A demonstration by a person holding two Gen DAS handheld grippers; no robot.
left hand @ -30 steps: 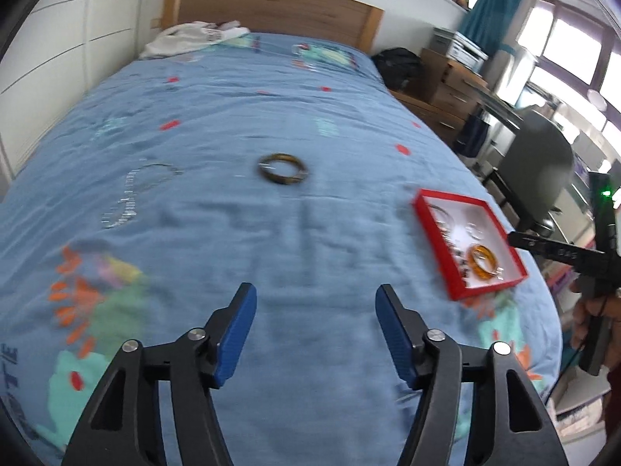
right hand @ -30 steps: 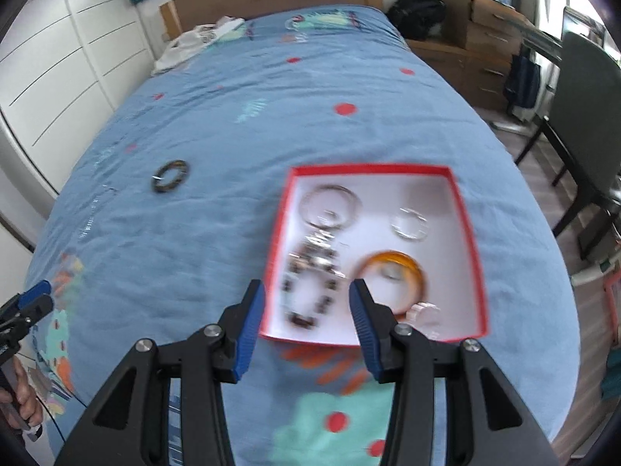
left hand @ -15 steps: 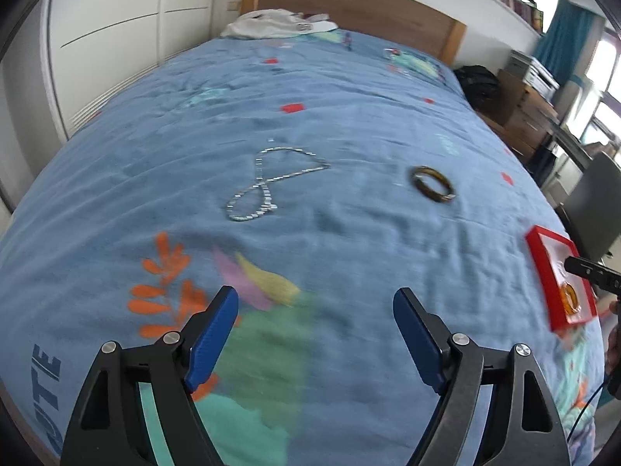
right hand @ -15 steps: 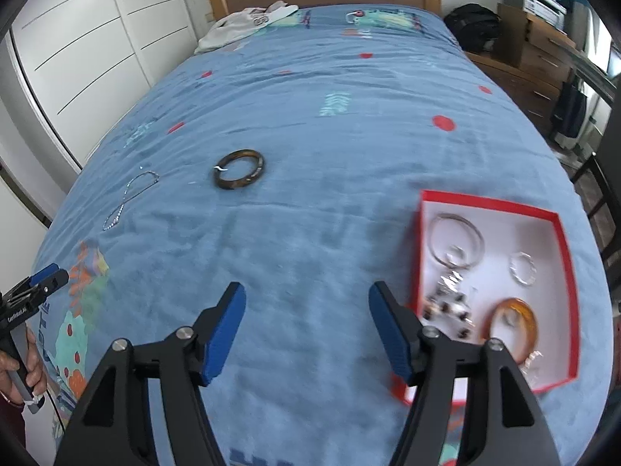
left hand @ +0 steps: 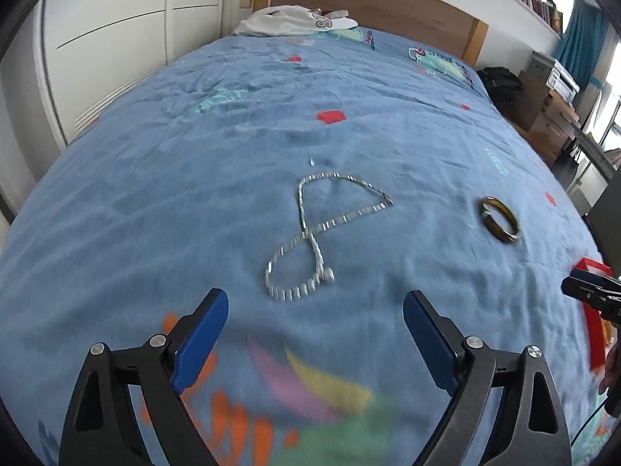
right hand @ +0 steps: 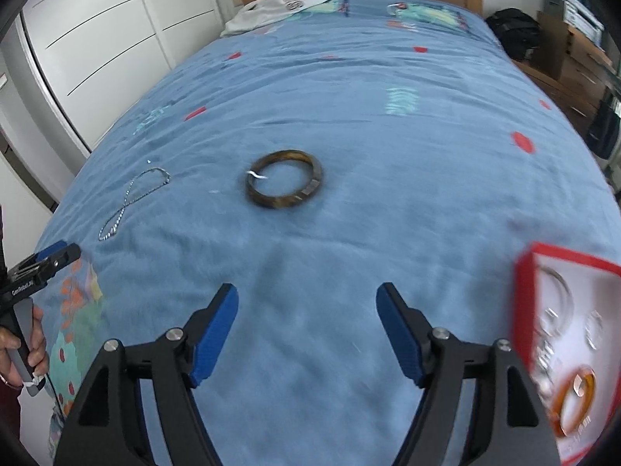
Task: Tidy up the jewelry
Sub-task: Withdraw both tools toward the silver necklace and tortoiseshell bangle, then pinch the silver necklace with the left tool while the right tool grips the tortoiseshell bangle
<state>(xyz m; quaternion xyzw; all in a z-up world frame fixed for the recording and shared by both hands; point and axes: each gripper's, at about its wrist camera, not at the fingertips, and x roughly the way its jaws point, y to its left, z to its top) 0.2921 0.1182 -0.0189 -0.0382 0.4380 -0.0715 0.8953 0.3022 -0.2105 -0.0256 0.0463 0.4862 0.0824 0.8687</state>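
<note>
Blue-padded fingers of left gripper (left hand: 314, 312) spread, empty, silver chain (left hand: 316, 240) just ahead on bed (left hand: 194, 178). Right gripper (right hand: 306, 312) likewise spread; brown bangle (right hand: 285, 184) beyond, red tray (right hand: 522, 310) rightward. Approach step; next: descend, pinch chain.

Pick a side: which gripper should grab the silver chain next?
Left. The left gripper is open with the silver chain lying just ahead between its fingers; the right gripper faces the brown bangle, chain far off to its left.
</note>
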